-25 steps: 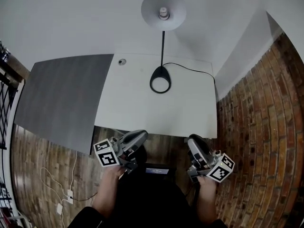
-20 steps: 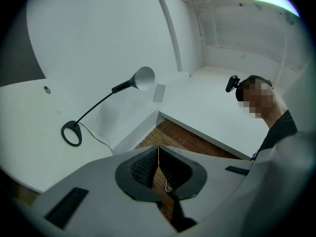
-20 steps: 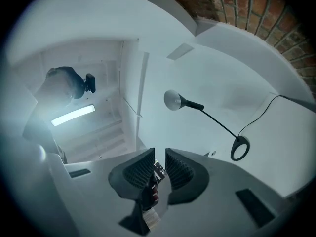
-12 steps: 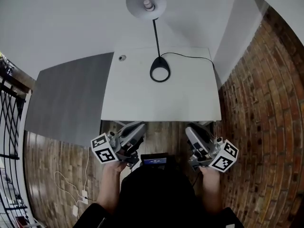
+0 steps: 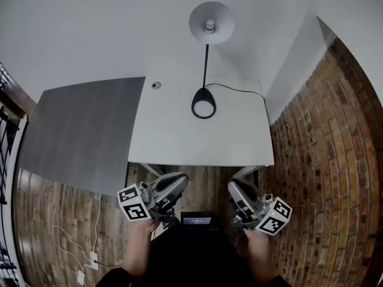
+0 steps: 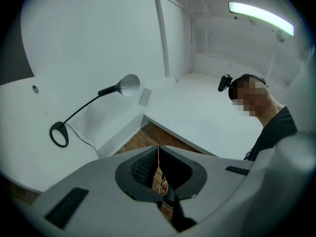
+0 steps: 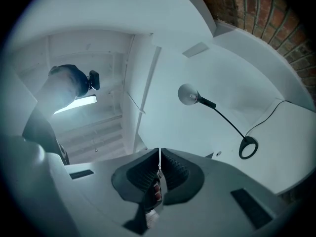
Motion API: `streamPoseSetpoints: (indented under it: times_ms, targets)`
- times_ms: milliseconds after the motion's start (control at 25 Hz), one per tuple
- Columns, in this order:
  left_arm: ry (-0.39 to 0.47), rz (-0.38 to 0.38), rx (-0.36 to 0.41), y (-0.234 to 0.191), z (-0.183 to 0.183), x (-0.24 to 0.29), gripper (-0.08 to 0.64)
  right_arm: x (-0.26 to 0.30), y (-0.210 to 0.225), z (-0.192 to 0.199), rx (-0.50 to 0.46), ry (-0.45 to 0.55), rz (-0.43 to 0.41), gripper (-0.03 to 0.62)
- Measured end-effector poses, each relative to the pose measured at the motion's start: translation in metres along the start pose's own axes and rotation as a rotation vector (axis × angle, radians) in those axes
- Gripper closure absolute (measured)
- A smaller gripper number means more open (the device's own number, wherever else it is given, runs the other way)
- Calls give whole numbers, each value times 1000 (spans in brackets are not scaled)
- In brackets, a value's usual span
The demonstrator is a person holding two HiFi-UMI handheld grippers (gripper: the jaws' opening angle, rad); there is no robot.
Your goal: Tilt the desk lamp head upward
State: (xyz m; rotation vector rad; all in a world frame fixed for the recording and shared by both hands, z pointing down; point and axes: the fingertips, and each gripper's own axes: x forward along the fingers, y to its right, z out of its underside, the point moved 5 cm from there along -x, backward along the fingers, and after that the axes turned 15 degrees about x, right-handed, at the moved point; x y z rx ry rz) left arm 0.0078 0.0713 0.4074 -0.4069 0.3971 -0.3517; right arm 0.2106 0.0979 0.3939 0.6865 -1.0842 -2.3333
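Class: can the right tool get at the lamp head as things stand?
Probably, after a long reach. The right tool, its jaws just now closing on nothing, hangs before the near edge of the desk; the lamp head stands over the far edge, and nothing blocks the way between.

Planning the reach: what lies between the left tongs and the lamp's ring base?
In the head view, only a strip of wood floor and bare white desk separate the left tongs from the lamp base.
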Motion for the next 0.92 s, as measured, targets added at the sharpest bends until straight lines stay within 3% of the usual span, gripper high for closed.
streamPoseSetpoints:
  times_ms: [560,920]
  targets:
    - [-6,75,-42,10,5,-34,548,13,-30,45,-32,-30,89,575]
    - [3,102,-15,4,-6,-38,548,25,-37,44,-74,-18,71,575]
